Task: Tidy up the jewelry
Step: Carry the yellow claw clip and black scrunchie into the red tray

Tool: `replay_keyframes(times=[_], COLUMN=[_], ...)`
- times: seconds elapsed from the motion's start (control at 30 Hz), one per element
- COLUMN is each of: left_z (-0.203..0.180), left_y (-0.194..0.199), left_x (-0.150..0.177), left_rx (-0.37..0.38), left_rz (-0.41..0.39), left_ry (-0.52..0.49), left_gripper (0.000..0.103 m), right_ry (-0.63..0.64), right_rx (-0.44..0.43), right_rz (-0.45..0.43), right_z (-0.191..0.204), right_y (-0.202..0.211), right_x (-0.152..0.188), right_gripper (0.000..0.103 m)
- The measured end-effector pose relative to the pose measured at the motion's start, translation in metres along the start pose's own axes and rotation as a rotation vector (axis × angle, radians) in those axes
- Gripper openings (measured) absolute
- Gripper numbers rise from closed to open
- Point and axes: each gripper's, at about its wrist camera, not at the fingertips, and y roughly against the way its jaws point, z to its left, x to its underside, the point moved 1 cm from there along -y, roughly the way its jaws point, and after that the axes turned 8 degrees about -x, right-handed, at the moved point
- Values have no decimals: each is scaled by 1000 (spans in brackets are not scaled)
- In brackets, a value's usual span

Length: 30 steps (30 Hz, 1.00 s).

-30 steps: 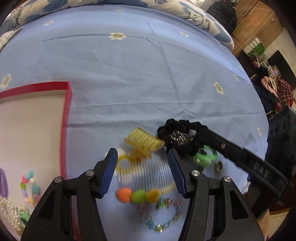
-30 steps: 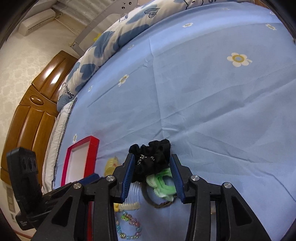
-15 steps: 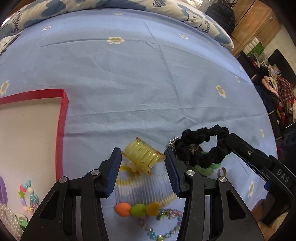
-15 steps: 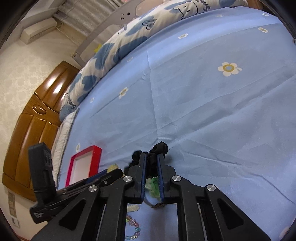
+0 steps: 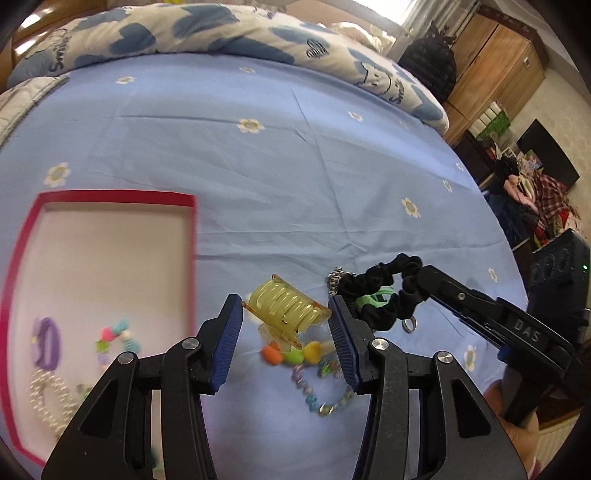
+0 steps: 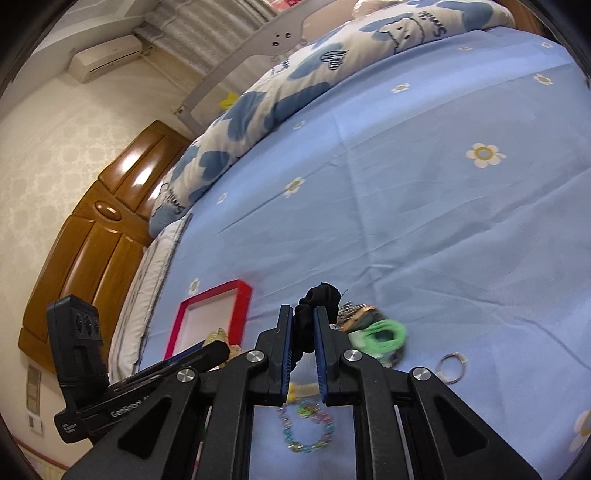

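My left gripper [image 5: 286, 325] is shut on a yellow claw hair clip [image 5: 286, 312] and holds it above the blue bedsheet. My right gripper [image 6: 303, 332] is shut on a black scrunchie [image 6: 321, 295], lifted off the sheet; it also shows in the left wrist view [image 5: 384, 295]. A red-rimmed box [image 5: 192, 236] lies to the left, holding a purple hair tie [image 5: 48, 341], a pearl bracelet [image 5: 51, 398] and a colourful bead bracelet [image 5: 114, 338]. On the sheet lie a green hair tie [image 6: 384, 334], a bead bracelet [image 6: 308, 430], a ring [image 6: 450, 367] and a comb with coloured beads [image 5: 295, 352].
A patterned duvet [image 5: 221, 33] is bunched along the far side of the bed. A wooden headboard [image 6: 92, 236] stands to the left. The bed's right edge [image 5: 517, 266] drops toward cluttered furniture.
The left gripper closed on the yellow clip and lifted it. The right gripper closed on the black scrunchie and raised it off the pile. The box came further into view.
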Motion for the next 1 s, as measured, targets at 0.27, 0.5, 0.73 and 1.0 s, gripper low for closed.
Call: replay_keyframes(times=[0.27, 0.5, 0.73, 1.0], left_z=[40, 85, 111, 137], left_y=[28, 37, 40, 28], left_x=[9, 16, 15, 10], left_rx=[-49, -102, -147, -221], left_rz=[-41, -53, -70, -79], left_ry=[37, 90, 105, 89], left_gripper=[46, 46, 46, 46], right_ry=[57, 102, 128, 165], right_rx=[-62, -108, -134, -133], right_rz=[60, 110, 148, 182], right_z=[42, 75, 97, 112], right_y=[-27, -53, -80, -121], right_x=[14, 25, 33, 38], right_gripper=[11, 11, 11, 11])
